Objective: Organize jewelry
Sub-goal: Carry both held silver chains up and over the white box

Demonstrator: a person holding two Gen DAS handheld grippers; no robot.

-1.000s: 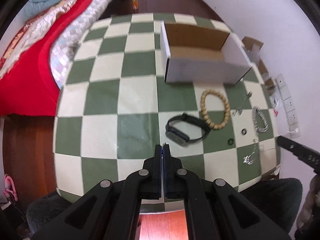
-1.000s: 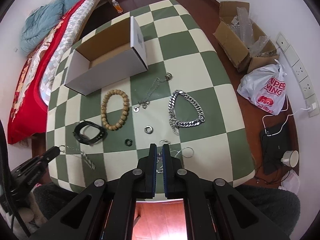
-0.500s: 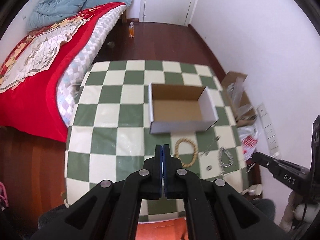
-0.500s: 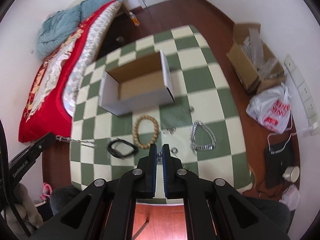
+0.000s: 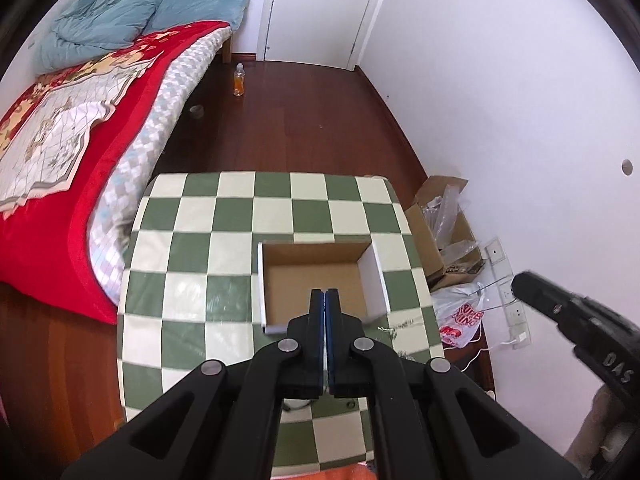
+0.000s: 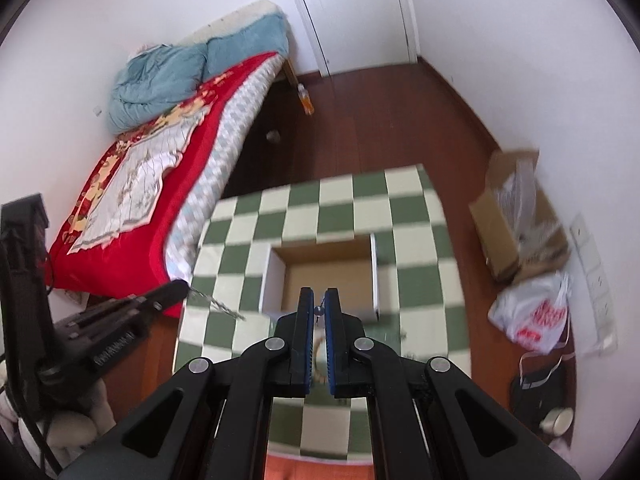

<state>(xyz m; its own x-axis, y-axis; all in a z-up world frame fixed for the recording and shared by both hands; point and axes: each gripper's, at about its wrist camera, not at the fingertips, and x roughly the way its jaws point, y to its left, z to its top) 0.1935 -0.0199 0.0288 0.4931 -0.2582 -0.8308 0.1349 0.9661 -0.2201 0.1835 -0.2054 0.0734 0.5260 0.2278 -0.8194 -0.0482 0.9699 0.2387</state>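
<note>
While both grippers hang high above the checkered worktop [image 5: 188,292], the left gripper [image 5: 325,295] has its blue-padded fingers pressed flat together; seen from the right wrist view, a thin silver chain [image 6: 218,303] hangs slanting from its tip over the worktop's left edge. The right gripper [image 6: 319,295] keeps its fingers almost together, pinching a fine chain with a small bead [image 6: 319,310] in the narrow gap between the pads; in the left wrist view a thin strand [image 5: 494,282] trails from its tip. Just ahead of both pairs of fingertips, below them, lies the open cardboard box [image 5: 316,280], white outside and brown inside, showing only its bare floor. Other jewelry on the worktop is mostly hidden behind the fingers. To the left of the fingers stands a bed with a red cover [image 5: 60,128]; to the right, on the floor, sit a brown carton [image 6: 516,228] and a white plastic bag [image 6: 532,312].
</note>
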